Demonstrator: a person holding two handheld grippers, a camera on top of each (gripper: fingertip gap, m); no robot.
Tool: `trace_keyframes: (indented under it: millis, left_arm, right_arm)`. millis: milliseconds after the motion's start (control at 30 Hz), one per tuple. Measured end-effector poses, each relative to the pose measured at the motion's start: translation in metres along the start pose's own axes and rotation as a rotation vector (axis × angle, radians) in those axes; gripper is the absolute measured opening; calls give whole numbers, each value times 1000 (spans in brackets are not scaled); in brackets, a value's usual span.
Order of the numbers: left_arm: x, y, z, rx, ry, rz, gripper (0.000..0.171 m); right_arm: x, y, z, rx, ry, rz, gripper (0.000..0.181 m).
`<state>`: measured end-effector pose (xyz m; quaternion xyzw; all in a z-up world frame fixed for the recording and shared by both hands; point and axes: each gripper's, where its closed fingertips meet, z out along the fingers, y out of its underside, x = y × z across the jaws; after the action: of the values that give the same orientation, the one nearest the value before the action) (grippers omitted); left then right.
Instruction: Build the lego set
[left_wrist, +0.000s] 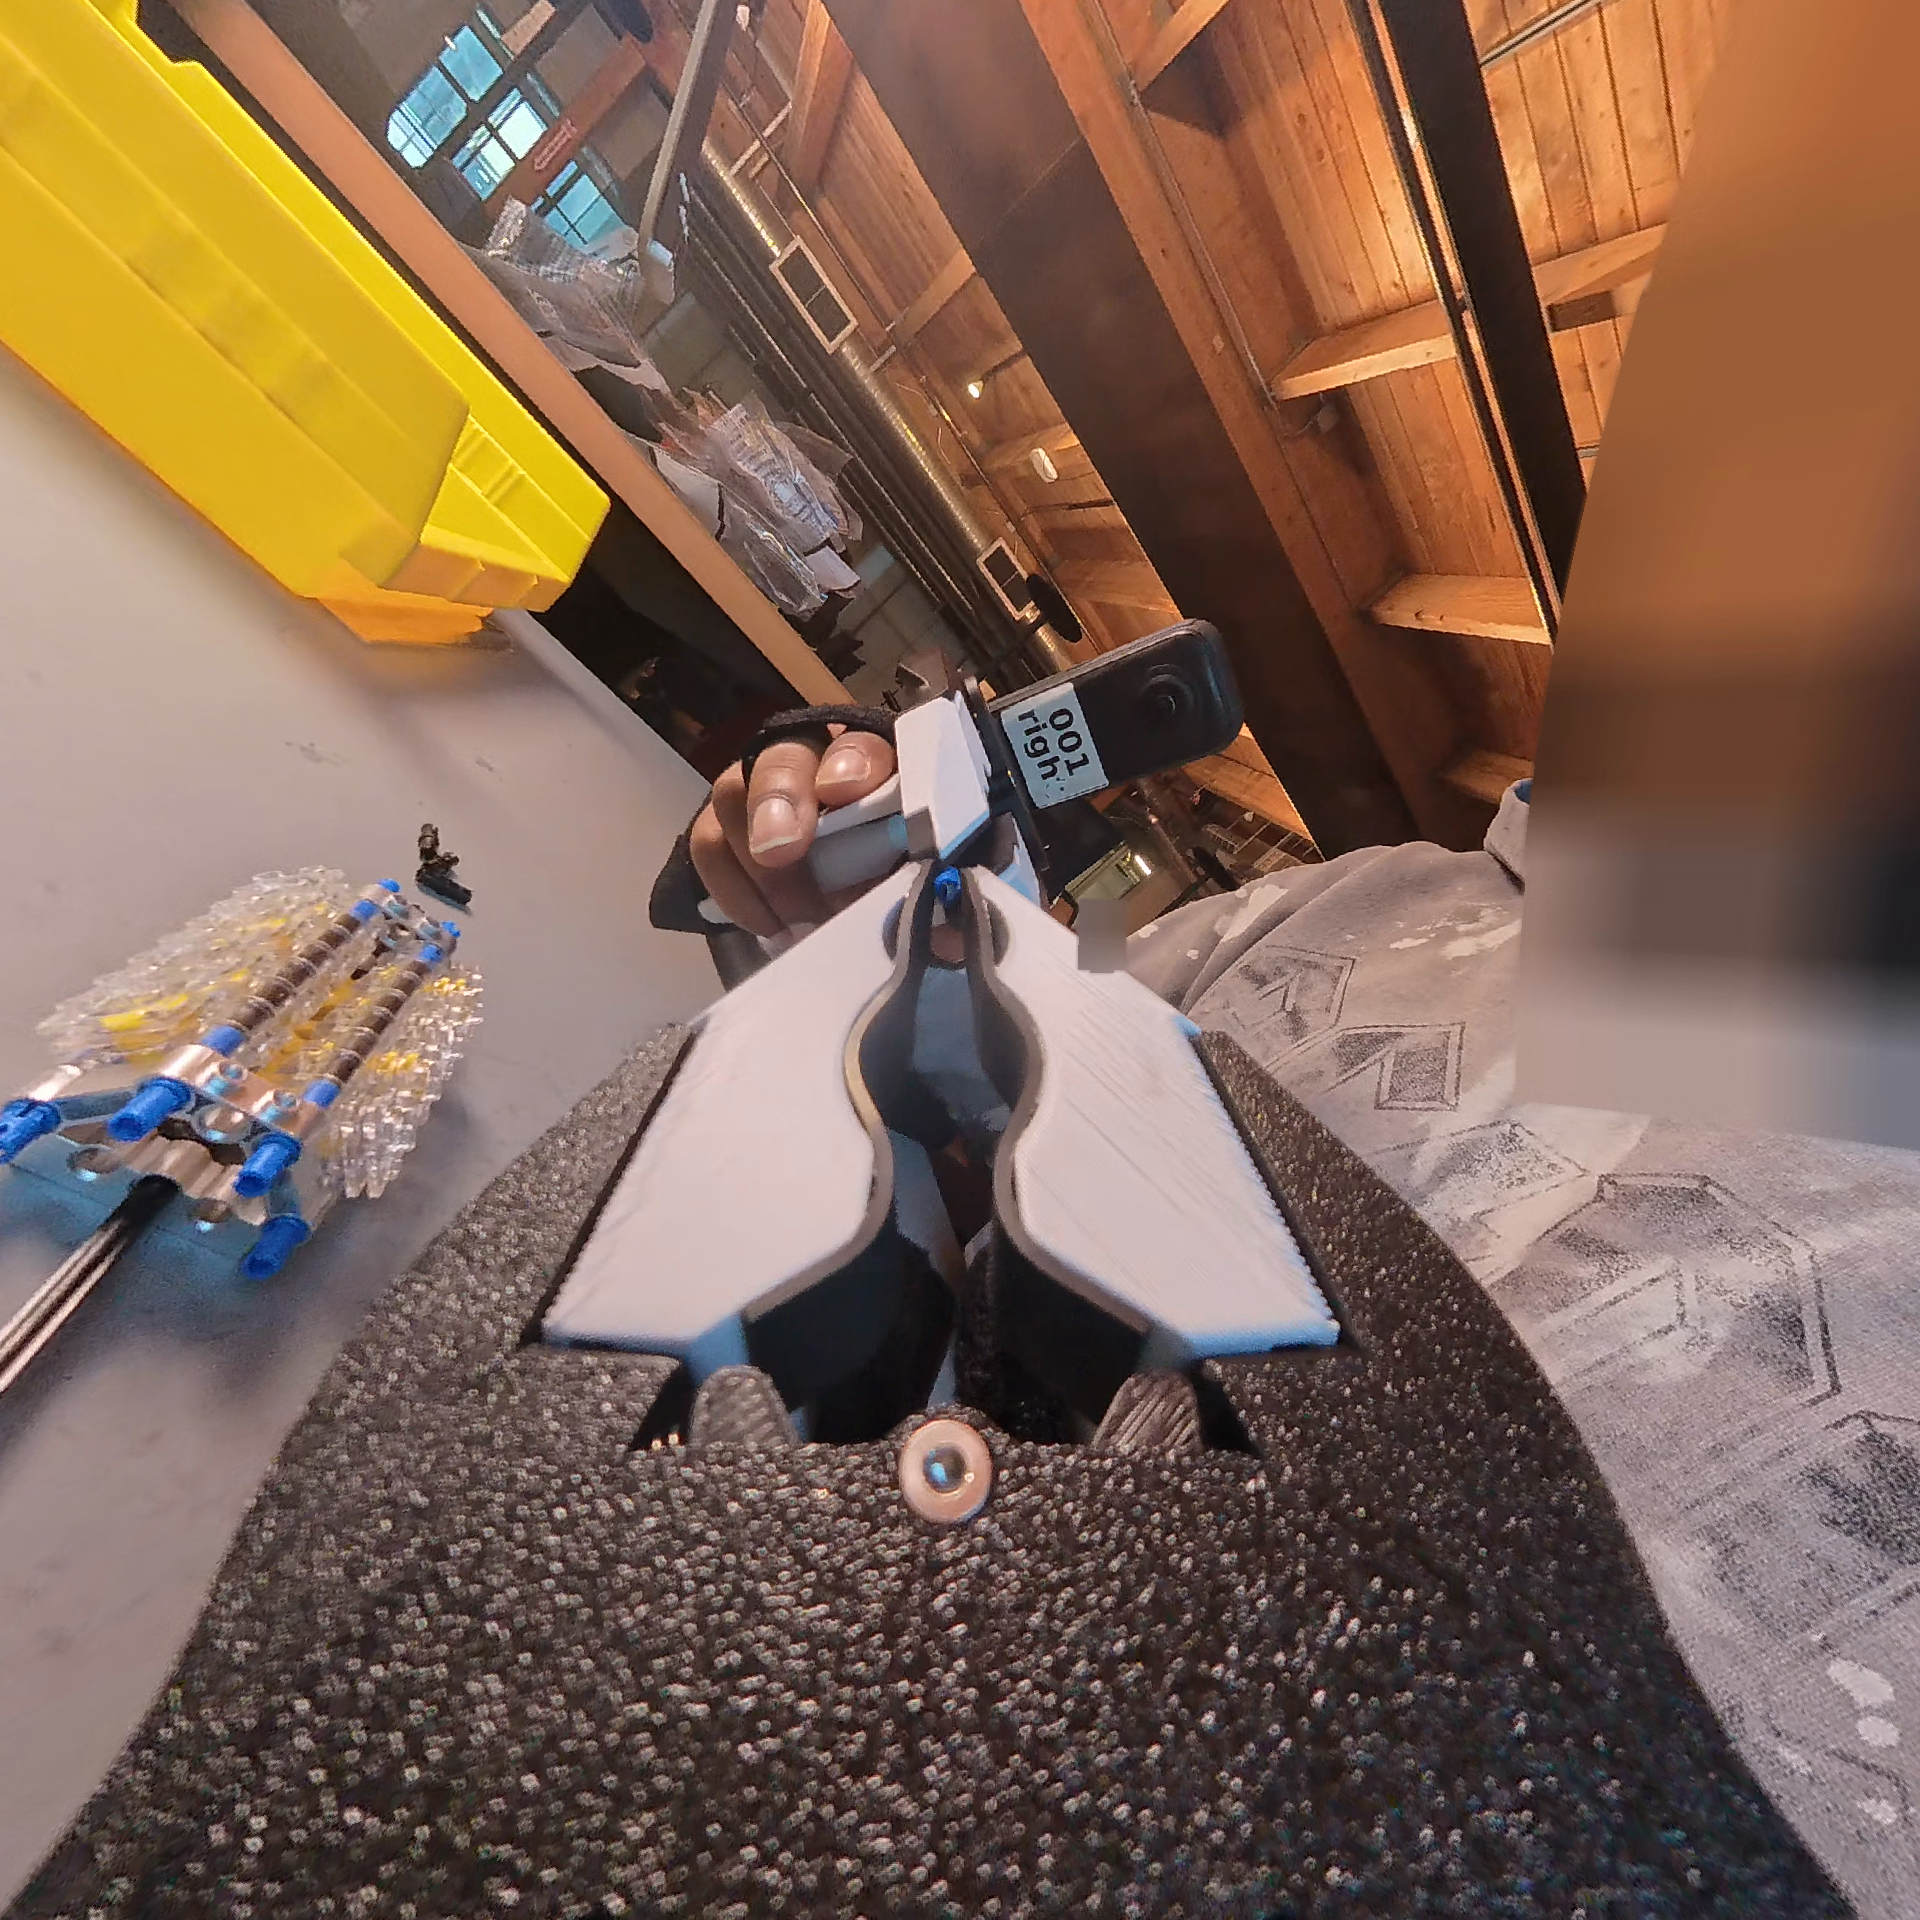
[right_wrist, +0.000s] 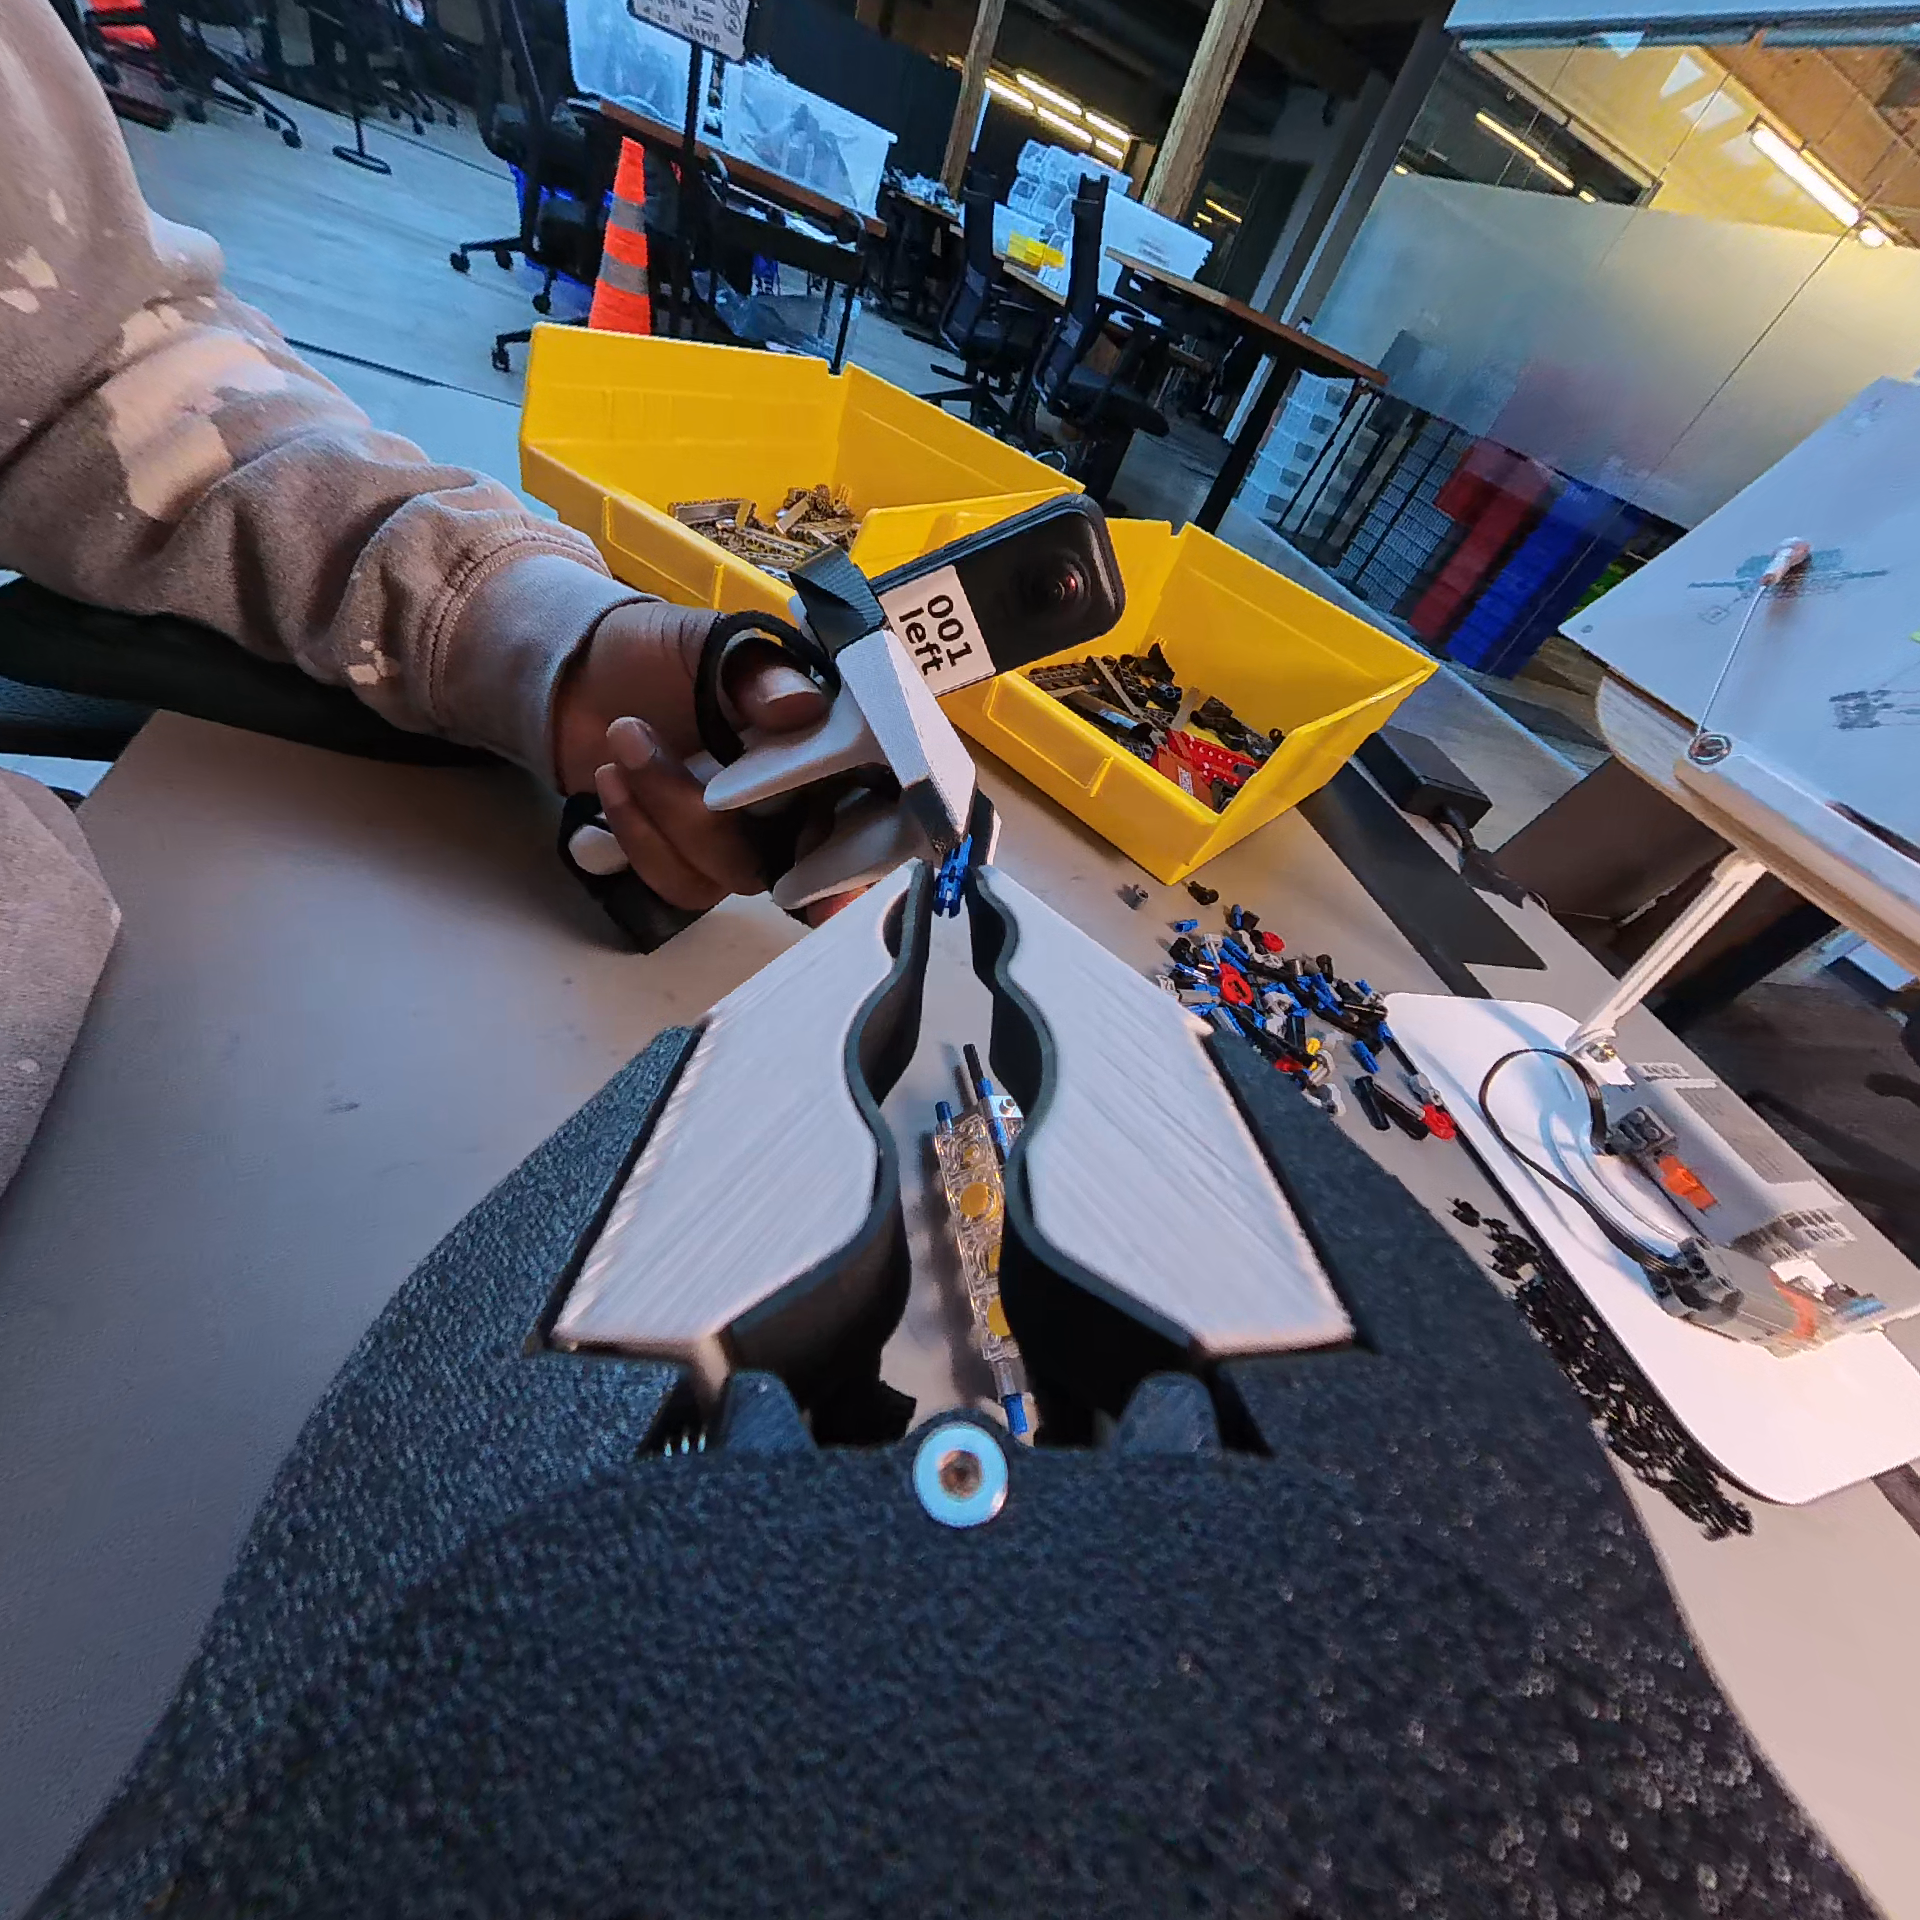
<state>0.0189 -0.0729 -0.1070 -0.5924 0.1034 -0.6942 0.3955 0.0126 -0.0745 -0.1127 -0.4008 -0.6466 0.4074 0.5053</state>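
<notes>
Blue pin (right_wrist: 948, 881) sits pinched between both sets of tips, tip to tip, in the air above the tabletop (right_wrist: 343, 1091). Looks like a mid-air handover or a two-sided hold, judging by how the grippers face each other.

Left gripper (left_wrist: 943, 894): fingers nearly closed, tips converged on the blue pin; the wider gap farther back between them is empty. Right gripper (right_wrist: 951, 883): fingers likewise drawn in to a narrow slit at the tips, on the same pin. Which of the two actually carries the load I cannot tell.

Clear assembly (right_wrist: 982, 1216) with yellow discs and blue pins lies flat on the tabletop under the right gripper, seen through the gap between its fingers, not touched. In the left wrist view the same clear assembly (left_wrist: 249, 1049) is off to the side, apart from the left gripper.

Yellow bins (right_wrist: 1195, 644) of parts stand at the far edge of the tabletop. Loose small parts (right_wrist: 1278, 997) are scattered just beside a white board (right_wrist: 1558, 1340) carrying a grey battery box (right_wrist: 1756, 1236).
</notes>
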Motion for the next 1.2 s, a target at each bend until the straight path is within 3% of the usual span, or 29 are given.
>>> trace_keyframes:
  millis: [833,1033,1200]
  left_arm:
    - [0,1,0,-2,-2,-4,3]
    - [-10,14,-8,-181,-174,264,11]
    - [-42,43,-32,-519,-413,555,27]
  right_arm:
    - [1,3,2,-14,12,-1,3]
    - [2,8,0,-35,-20,68,3]
    - [6,32,-7,-162,-43,92,3]
